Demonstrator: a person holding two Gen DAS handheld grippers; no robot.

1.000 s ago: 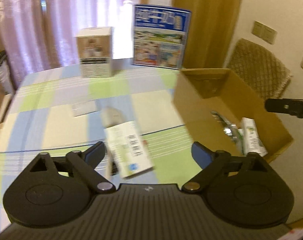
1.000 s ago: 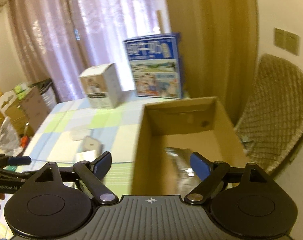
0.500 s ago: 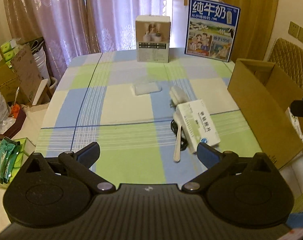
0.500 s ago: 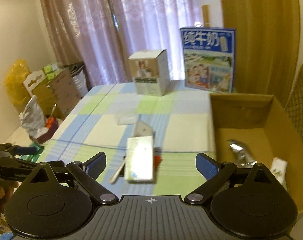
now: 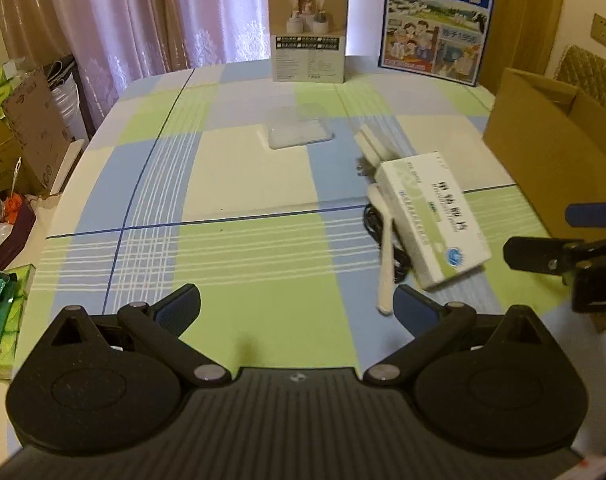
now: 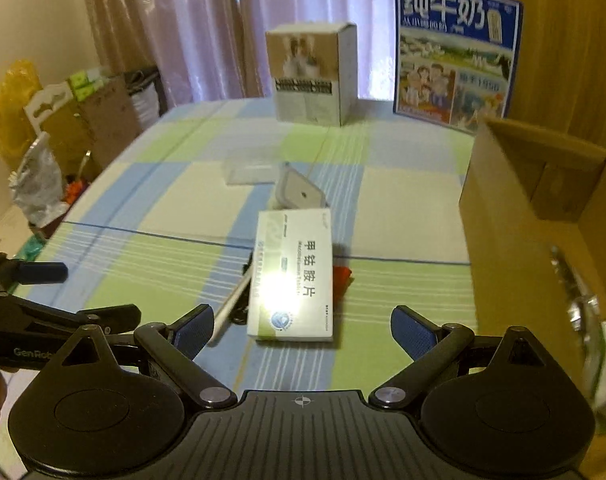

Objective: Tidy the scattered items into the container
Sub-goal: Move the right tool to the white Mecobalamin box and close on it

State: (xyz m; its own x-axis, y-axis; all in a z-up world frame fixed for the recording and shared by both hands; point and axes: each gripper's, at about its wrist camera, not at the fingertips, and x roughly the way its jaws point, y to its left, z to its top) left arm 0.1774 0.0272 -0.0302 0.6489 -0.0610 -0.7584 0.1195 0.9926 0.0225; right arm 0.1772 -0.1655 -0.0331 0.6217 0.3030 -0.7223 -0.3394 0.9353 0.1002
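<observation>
Lengthwise, the medicine box [image 6: 293, 276] points away toward the curtains, spoon [image 6: 233, 304] alongside (cardboard box [image 6: 515, 216] right); both grippers [image 5: 297, 308] [image 6: 303, 330] gape empty.

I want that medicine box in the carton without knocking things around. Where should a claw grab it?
Across its two long side edges near the middle, coming down from above, I'd say. The medicine box lies flat on the tablecloth with its long axis pointing toward the right claw. A white spoon lies close along its left edge, so keep that finger tight to the box.
</observation>
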